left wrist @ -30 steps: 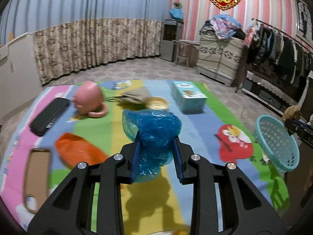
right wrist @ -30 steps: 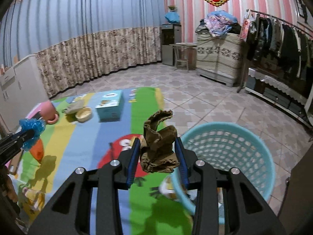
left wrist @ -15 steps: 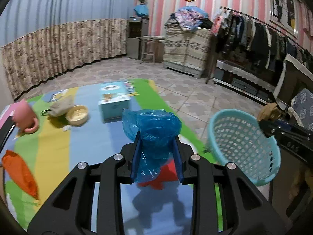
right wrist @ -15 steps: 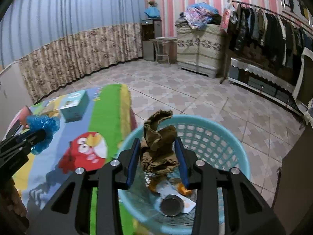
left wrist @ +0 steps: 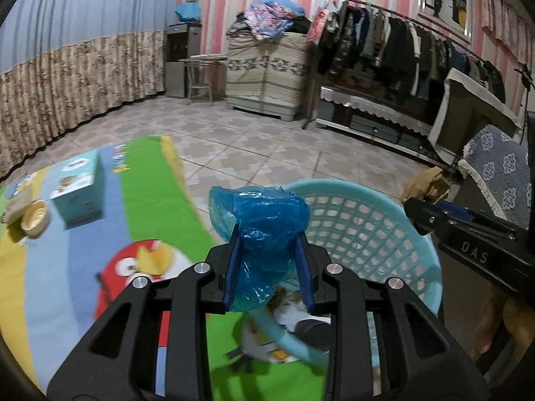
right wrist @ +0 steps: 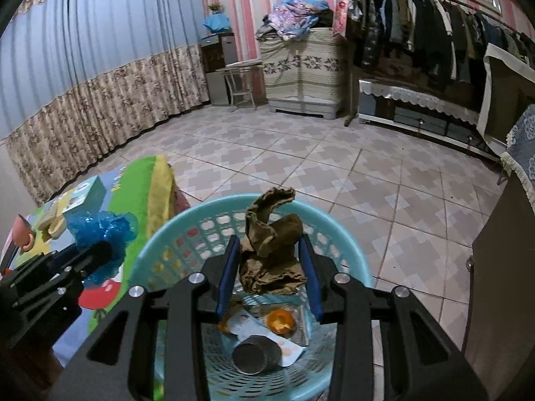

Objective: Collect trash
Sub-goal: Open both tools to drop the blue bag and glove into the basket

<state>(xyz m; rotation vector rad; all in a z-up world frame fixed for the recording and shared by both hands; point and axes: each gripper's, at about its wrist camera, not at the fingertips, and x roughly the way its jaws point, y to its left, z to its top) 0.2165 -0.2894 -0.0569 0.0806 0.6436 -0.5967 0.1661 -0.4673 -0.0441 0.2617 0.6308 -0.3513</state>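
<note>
Right wrist view: crumpled brown paper (right wrist: 270, 254) was held pinched by the right gripper (right wrist: 270, 274) over the basket (right wrist: 174, 234) for dropping, while a blue bag (left wrist: 267, 230) was clamped in the left gripper (left wrist: 267, 267) at the rim.

Home, lived-in rm: clothes rack (right wrist: 418, 26), curtains (right wrist: 100, 110), tiled floor (right wrist: 334, 167), kids' play mat (left wrist: 100, 234).

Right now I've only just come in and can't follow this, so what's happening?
A person with two handheld grippers is collecting trash. The right gripper holds a brown wad over the basket, where a can and scraps already lie. The left gripper holds a blue bag by the rim.
</note>
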